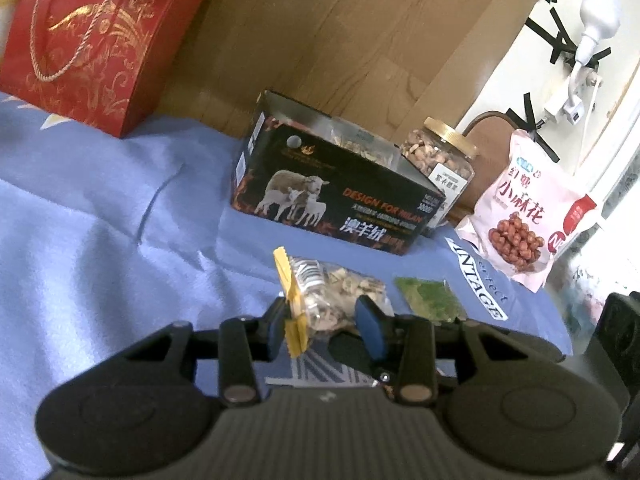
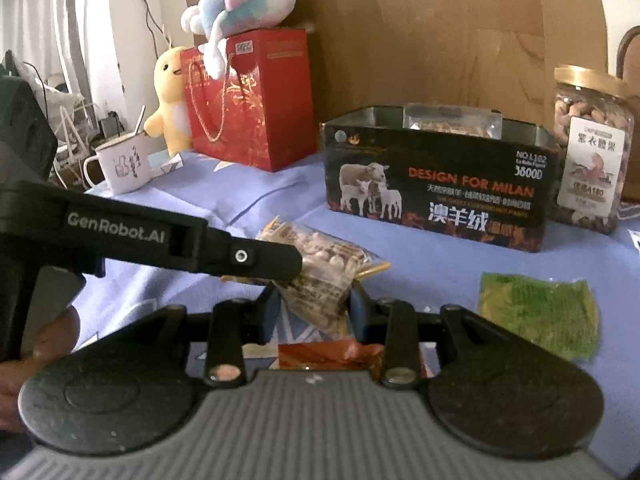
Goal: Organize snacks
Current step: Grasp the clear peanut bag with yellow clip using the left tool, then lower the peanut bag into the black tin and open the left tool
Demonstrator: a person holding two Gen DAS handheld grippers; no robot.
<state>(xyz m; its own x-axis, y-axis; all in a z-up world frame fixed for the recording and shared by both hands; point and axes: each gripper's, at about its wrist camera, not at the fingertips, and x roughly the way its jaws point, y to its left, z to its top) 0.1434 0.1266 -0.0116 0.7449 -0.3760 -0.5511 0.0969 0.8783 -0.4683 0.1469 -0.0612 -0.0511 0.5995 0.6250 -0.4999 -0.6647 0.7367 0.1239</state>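
Snacks are being gathered off the blue bedsheet [image 1: 100,220], and we judge the step in hand to be the pickup of one clear packet of pale snack pieces [image 1: 340,300]. Both tools are on it: our left gripper [image 1: 326,326] has its jaws pinching the packet near its yellow sealed edge, and our right gripper [image 2: 314,314] has its jaws pressed onto the packet's near end, so the packet is held between the two, low over the sheet and just in front of the black sheep-printed box [image 2: 436,192]. That box stands open at the top and already holds at least one clear packet of similar pale pieces, which makes it the likely destination. The next move, as we read it, calls for lifting the packet over the box's near wall and letting go with both pairs of jaws together, or for one gripper releasing first so the other can carry. A flat green packet [image 2: 536,312] lies on the sheet to the right, and an orange wrapper [image 2: 332,354] lies right under our right gripper; both are not yet stowed. Behind the box, a gold-lidded clear jar [image 1: 438,160] is full of nuts, and a pink pouch of fried twists [image 1: 524,208] leans nearby. What the red gift bag [image 1: 96,44] contains we cannot tell.
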